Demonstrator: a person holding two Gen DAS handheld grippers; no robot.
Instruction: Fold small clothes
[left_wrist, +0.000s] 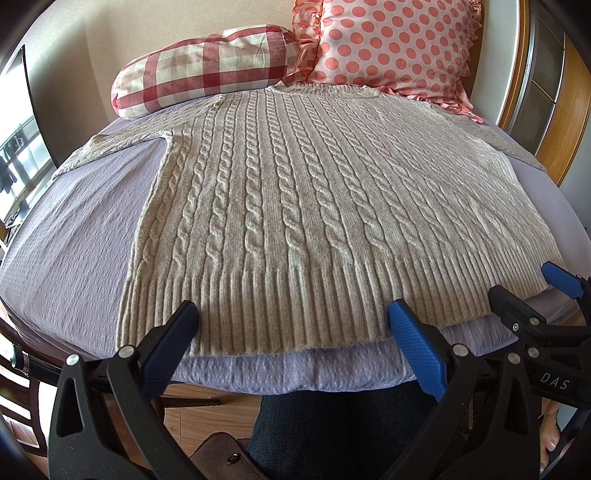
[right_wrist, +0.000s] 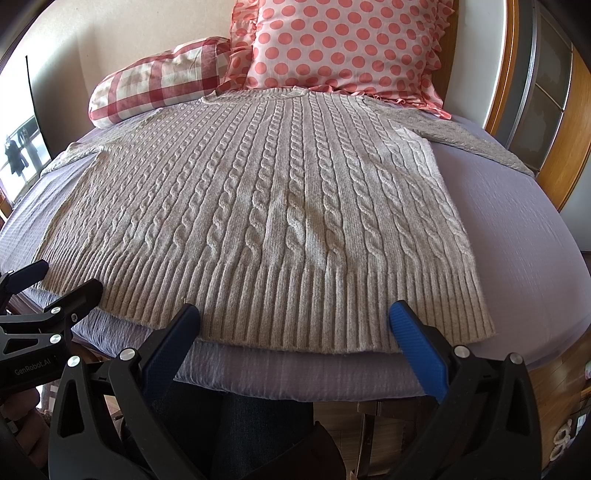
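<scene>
A beige cable-knit sweater (left_wrist: 295, 199) lies flat and spread out on a lavender-covered surface, hem toward me, neck at the far end, sleeves out to both sides. It also shows in the right wrist view (right_wrist: 266, 206). My left gripper (left_wrist: 291, 314) is open and empty, hovering just at the ribbed hem. My right gripper (right_wrist: 293, 314) is open and empty, also at the hem. The right gripper shows in the left wrist view (left_wrist: 532, 291) at the hem's right corner. The left gripper shows in the right wrist view (right_wrist: 55, 280) at the hem's left corner.
A red checked bolster pillow (left_wrist: 207, 70) and a pink polka-dot pillow (left_wrist: 391, 48) lie behind the sweater's neck. The lavender cover (left_wrist: 70, 243) ends at a near edge just below the hem. A wooden frame (left_wrist: 569, 110) stands at right. My legs are below the edge.
</scene>
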